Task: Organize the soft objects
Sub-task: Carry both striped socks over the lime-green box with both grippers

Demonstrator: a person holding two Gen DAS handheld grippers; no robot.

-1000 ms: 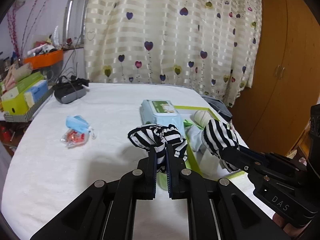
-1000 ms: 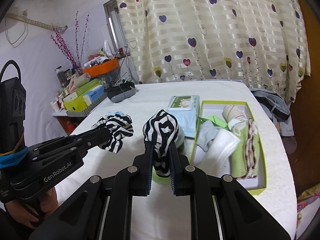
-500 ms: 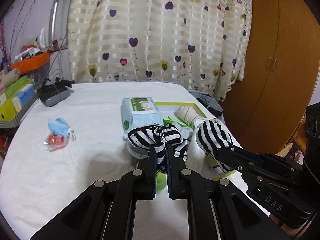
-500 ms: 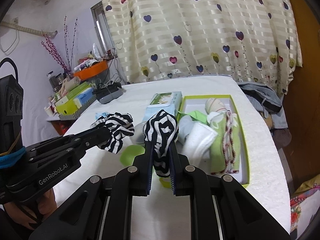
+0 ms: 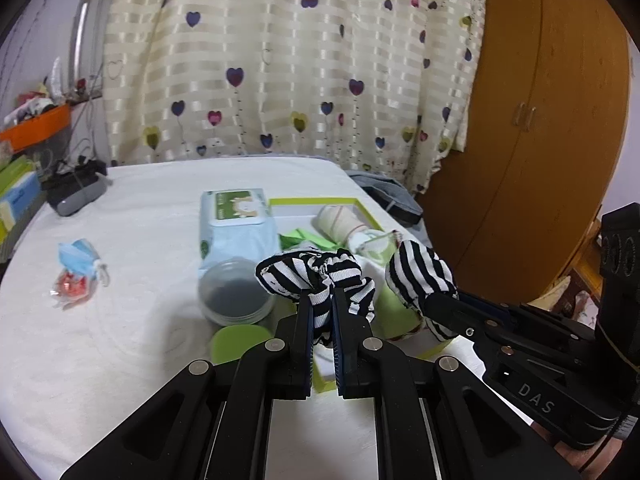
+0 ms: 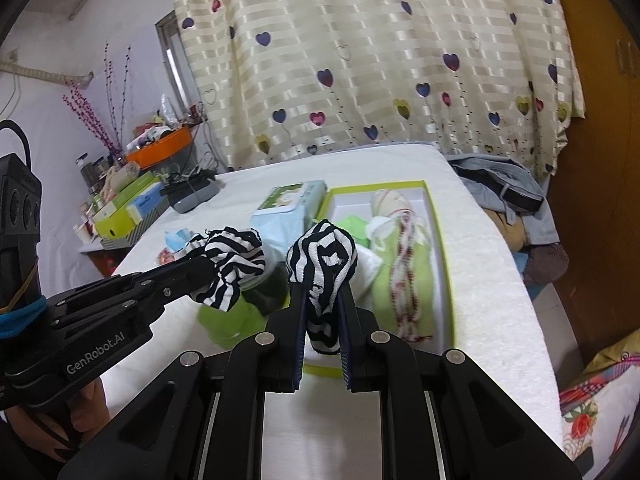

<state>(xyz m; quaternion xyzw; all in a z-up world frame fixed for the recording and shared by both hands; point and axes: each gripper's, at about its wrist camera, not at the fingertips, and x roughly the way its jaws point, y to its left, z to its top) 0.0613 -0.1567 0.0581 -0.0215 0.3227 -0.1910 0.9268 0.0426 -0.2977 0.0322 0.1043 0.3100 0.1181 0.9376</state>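
Carrying one striped sock in each gripper, you are on the delivery step, with the box (image 6: pixel 439 248) as the likely goal. Your left gripper (image 5: pixel 322 300) is clamped tight on the left sock (image 5: pixel 312 270); your right gripper (image 6: pixel 322 300) pinches the right sock (image 6: pixel 324 256) in narrow jaws. Both socks hang above the near end of the box, which lies right of the wipes (image 5: pixel 236 216) and already holds folded cloths. Next, I judge, lower each sock into a free spot inside, then open; the jar (image 5: pixel 234 296) sits just left, so avoid it.

Left tongs (image 5: pixel 322 300) clamped shut; right tongs (image 6: pixel 322 300) clamped alongside, angled down.
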